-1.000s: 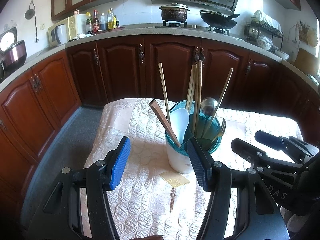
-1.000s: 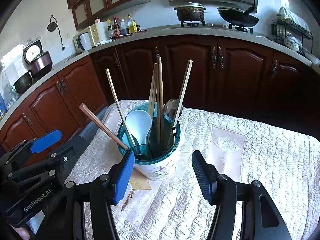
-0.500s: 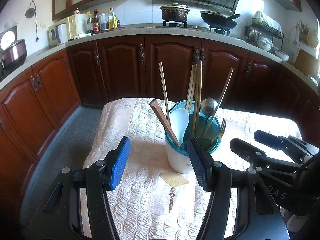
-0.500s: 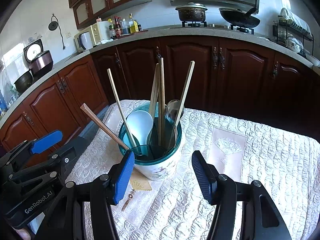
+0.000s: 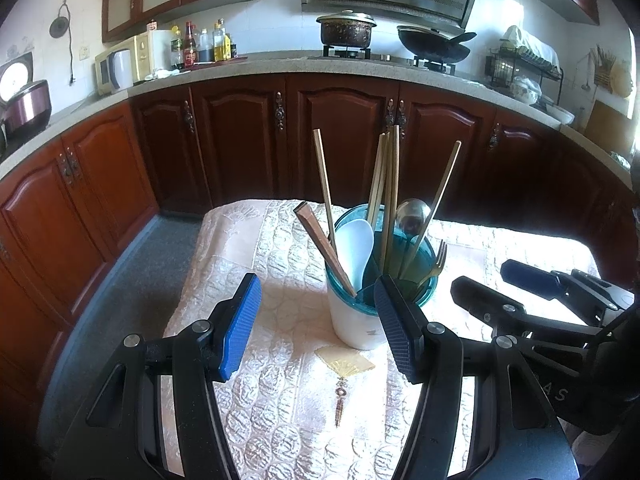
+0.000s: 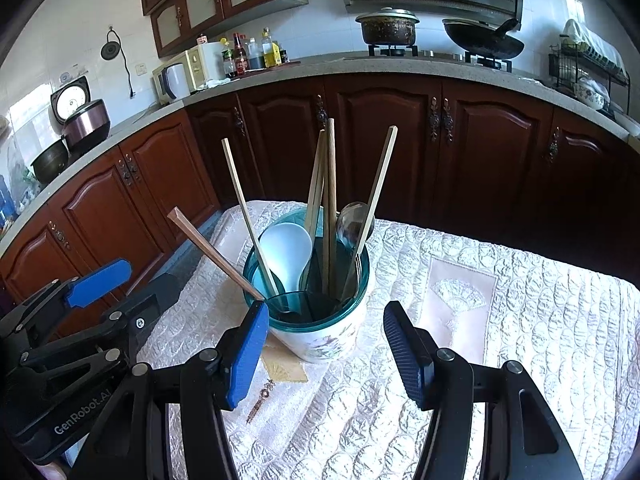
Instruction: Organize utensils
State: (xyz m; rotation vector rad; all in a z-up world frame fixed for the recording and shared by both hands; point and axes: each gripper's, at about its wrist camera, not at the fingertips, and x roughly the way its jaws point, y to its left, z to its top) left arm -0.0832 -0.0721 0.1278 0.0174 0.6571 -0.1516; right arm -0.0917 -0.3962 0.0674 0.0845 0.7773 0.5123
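The utensil holder (image 5: 360, 312) stands upright at frame centre on the quilted counter (image 5: 280, 400). It contains chopsticks (image 5: 390, 184), a white rice paddle (image 5: 356, 248), a metal spoon (image 5: 412, 216) and a fork (image 5: 438, 258).

Left gripper (image 5: 316, 328): jaws apart, empty, low in the frame.

Right gripper (image 6: 326, 348): jaws apart, empty; the holder appears just beyond them.

A fan-shaped charm (image 5: 345, 364) lies beside the holder's base.

Place: I'm looking into a home kitchen.
Top centre: pot (image 5: 346, 27) and wok (image 5: 433, 43) on a stove, under a hood.
Upper left: microwave (image 5: 120, 65), bottles (image 5: 202, 43).
Across middle: wooden cabinets (image 5: 240, 136).
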